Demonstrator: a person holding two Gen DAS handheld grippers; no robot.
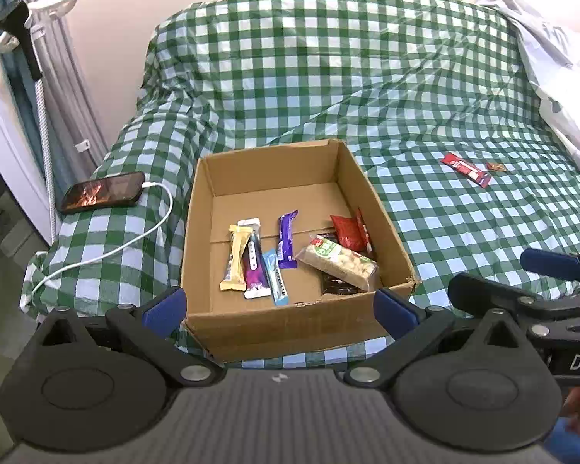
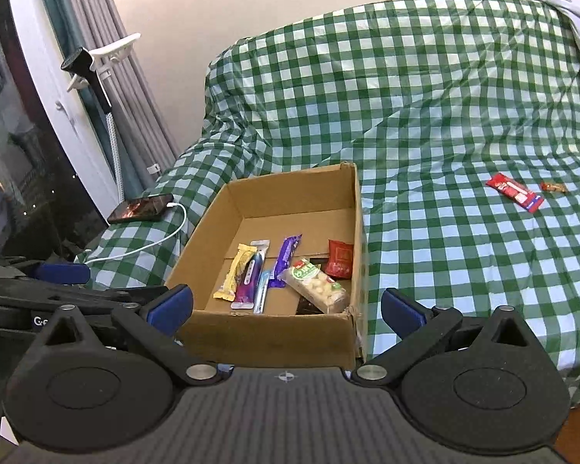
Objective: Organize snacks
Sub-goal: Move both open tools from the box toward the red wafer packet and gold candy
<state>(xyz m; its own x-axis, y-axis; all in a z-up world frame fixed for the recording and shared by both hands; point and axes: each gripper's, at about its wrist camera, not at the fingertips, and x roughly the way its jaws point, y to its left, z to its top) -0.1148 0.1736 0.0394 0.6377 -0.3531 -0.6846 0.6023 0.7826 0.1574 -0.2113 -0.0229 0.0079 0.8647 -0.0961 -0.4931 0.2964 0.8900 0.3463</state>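
Hovering wide open and empty, left gripper (image 1: pixel 280 303) and right gripper (image 2: pixel 286 305) sit at the near wall of the open brown cardboard box (image 1: pixel 274 324), which already holds several wrapped bars. Left out on the green-and-white checked cloth (image 2: pixel 444 116) at 2 o'clock: flat red foil snack bar (image 2: pixel 515 192), small orange wrapped candy (image 2: pixel 554 186) just beside it. Both look light, crinkly, slippery; pinch the bar across its middle.

Black left gripper (image 1: pixel 278 305) and right gripper (image 2: pixel 286 307), blue fingertip pads, silver pivot screws
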